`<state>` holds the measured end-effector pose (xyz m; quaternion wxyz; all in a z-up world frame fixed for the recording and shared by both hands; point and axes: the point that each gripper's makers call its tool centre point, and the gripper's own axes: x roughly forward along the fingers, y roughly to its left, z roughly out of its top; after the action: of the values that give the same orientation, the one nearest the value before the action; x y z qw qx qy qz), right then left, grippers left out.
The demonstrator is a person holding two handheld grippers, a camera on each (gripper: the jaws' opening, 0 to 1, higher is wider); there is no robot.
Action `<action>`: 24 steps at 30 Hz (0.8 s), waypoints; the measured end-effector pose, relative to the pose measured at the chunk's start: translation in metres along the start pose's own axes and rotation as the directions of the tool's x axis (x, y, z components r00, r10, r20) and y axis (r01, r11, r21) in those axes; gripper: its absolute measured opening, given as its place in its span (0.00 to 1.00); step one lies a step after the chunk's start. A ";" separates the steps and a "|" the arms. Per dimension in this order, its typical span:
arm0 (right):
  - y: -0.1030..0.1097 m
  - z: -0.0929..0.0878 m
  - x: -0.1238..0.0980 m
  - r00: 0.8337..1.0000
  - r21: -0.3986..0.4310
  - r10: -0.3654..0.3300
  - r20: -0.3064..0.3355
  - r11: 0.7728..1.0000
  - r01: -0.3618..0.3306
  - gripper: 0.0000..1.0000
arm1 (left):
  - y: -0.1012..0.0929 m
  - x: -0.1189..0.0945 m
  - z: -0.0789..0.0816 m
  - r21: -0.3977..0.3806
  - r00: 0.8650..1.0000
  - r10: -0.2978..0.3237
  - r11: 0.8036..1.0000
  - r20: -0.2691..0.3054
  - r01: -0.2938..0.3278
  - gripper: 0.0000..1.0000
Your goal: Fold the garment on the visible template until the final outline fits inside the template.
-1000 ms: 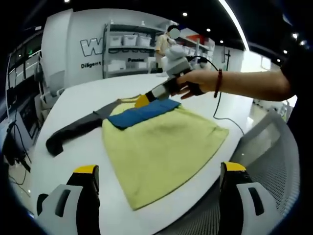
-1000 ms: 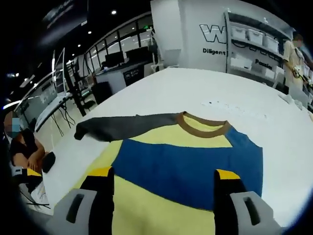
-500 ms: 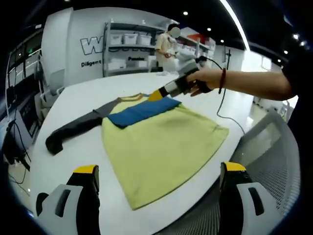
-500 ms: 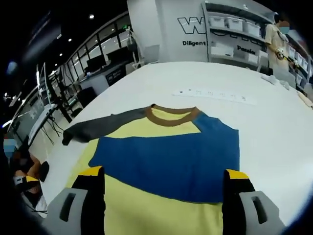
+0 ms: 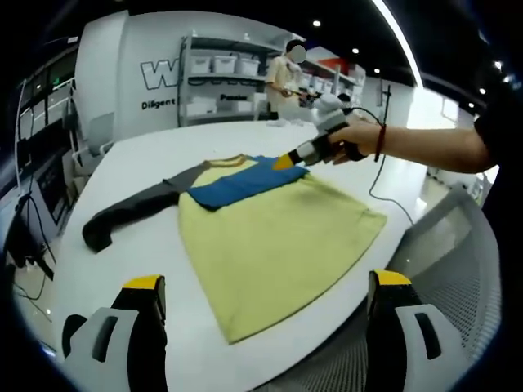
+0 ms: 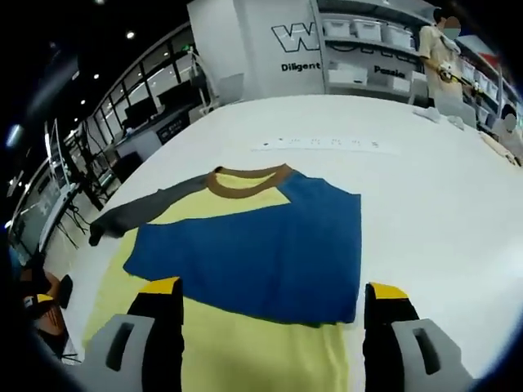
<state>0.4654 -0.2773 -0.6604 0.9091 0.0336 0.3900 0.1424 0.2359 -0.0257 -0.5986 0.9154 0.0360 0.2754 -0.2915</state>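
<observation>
Both pairs of jaws stand spread wide with nothing between them: the left gripper (image 5: 260, 327) rises at the bottom of the left gripper view over the near table edge, and the right gripper (image 6: 274, 331) rises at the bottom of the right gripper view over the shirt's yellow body.

The white table (image 5: 139, 159) takes up most of the left gripper view — bare surface runs along the left and the upper middle, and its rounded near edge curves across the lower right. In the right gripper view the table (image 6: 425, 196) lies bare across the whole right half and beyond the collar.

The garment (image 5: 270, 237) lies flat at the centre of the frame, yellow with a blue panel (image 6: 270, 253) folded over its upper part. Its lower hem corner lies near the table's near edge. The panel's right edge is straight and its lower edge lies just ahead of the jaw tips in the right gripper view.

The grey sleeve (image 5: 131, 214) stretches to the left, flat on the table.

The brown collar (image 6: 248, 181) sits at the top of the blue panel. A thin pale strip (image 6: 323, 144) lies on the table beyond it, well apart.

In the left gripper view the right gripper (image 5: 288, 161) comes in from the upper right, held in a hand (image 5: 353, 139); its yellow tip is at the blue panel's far corner — whether it touches cannot be told.
</observation>
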 end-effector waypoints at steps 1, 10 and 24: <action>-0.001 -0.001 0.000 1.000 0.001 0.000 -0.001 1.000 0.000 0.84 | 0.001 0.000 0.000 0.001 1.000 0.002 1.000 -0.002 -0.002 0.99; -0.020 -0.008 -0.003 0.999 0.013 -0.035 0.004 0.999 0.035 0.58 | 0.003 0.001 -0.002 -0.004 1.000 0.005 1.000 -0.007 -0.005 0.99; -0.038 -0.021 -0.012 0.995 -0.018 -0.097 -0.023 0.995 0.096 0.19 | 0.002 -0.001 0.000 -0.040 1.000 -0.004 0.999 0.009 0.004 0.98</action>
<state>0.4509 -0.3178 -0.6734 0.9104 0.0053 0.4010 0.1019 0.2361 -0.0230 -0.5985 0.9165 0.0160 0.2774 -0.2878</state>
